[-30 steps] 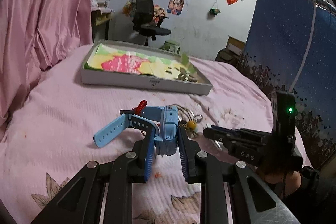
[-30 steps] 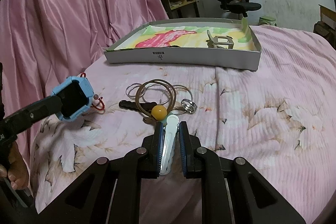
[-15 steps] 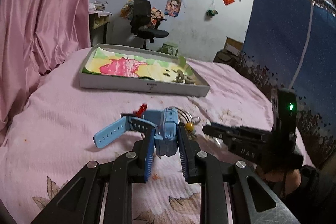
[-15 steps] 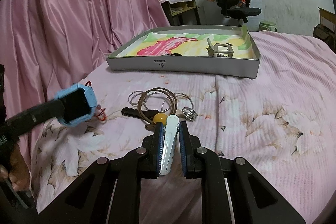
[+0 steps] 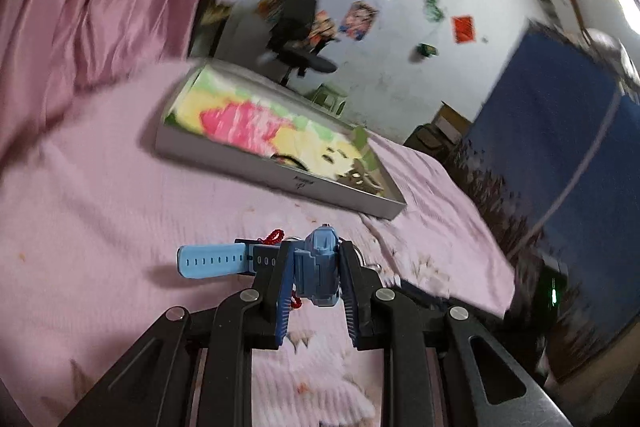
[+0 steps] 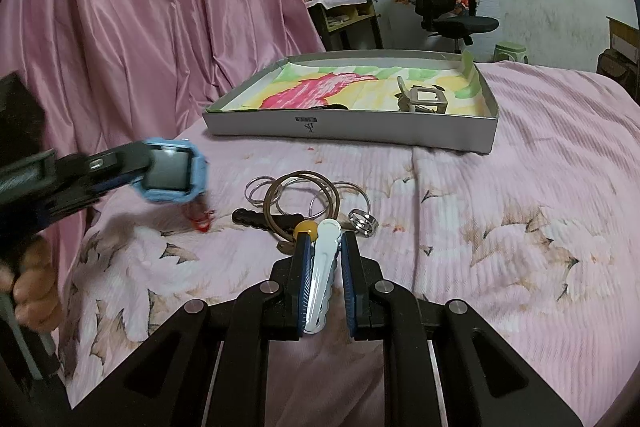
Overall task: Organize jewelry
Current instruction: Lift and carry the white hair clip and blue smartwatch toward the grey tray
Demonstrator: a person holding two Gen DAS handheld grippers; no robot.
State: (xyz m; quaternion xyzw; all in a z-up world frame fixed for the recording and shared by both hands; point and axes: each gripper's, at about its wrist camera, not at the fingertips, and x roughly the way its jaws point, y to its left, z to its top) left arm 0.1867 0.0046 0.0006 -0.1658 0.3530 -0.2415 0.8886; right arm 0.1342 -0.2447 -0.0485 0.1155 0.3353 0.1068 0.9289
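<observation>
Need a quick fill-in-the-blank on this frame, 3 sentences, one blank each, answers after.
1. The left gripper is shut on a watch whose colour is ____.
2. The right gripper is shut on a white hair ____.
3. A second watch already lies inside the shallow ____, not on the pink bedspread.

Missing words: blue; clip; box

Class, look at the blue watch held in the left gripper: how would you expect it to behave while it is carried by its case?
The blue watch is clamped by its case in the left gripper, so the body probably stays put. Its strap sticks out sideways unsupported; it looks like soft rubber and may flop or swing. The red cord would likely dangle and could snag.
</observation>
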